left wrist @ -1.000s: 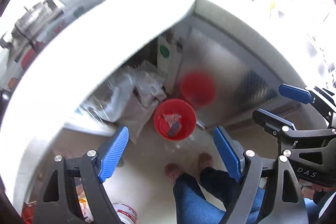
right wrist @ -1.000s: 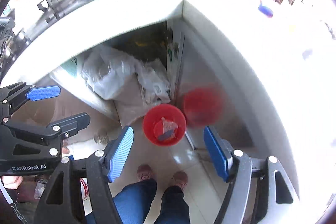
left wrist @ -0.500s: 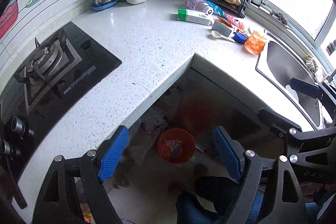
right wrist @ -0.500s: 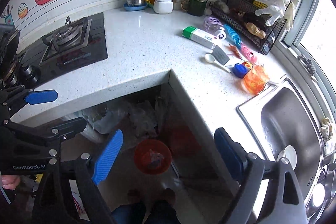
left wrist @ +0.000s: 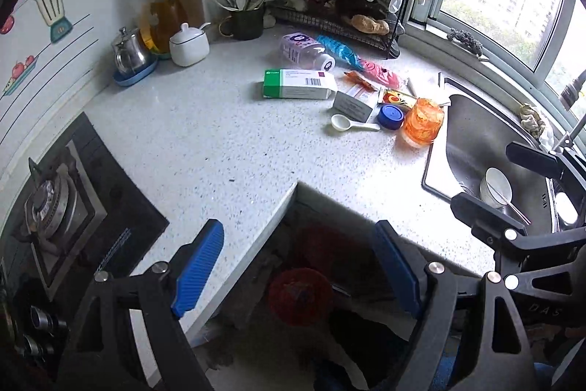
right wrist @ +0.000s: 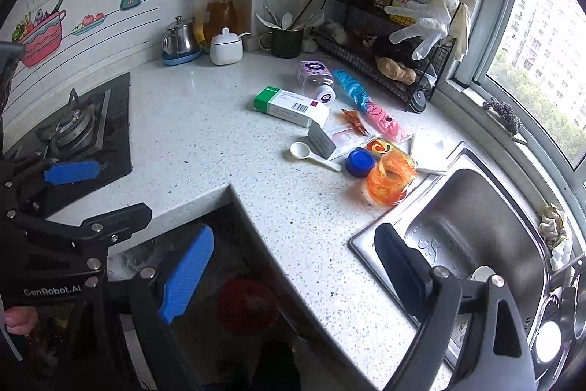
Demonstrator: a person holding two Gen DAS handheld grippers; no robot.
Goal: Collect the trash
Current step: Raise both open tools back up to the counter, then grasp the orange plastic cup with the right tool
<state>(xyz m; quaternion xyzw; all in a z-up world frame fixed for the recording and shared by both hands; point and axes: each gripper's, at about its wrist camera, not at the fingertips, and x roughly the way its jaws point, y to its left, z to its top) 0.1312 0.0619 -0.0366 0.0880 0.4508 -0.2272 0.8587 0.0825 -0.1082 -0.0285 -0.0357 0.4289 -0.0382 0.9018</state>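
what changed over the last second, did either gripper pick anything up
Both grippers swung up from the red bin on the floor to face the countertop and its litter near the sink. Nothing was grasped or released. The left gripper and right gripper stayed open and empty; the bin stayed put.

your left wrist view looked down from above the countertop (left wrist: 205, 149) corner, facing the window corner, stove (left wrist: 58, 207) at its left. your right wrist view sat further right, over the sink (right wrist: 476, 229). both shared the counter clutter and the red bin (left wrist: 300, 295) below.
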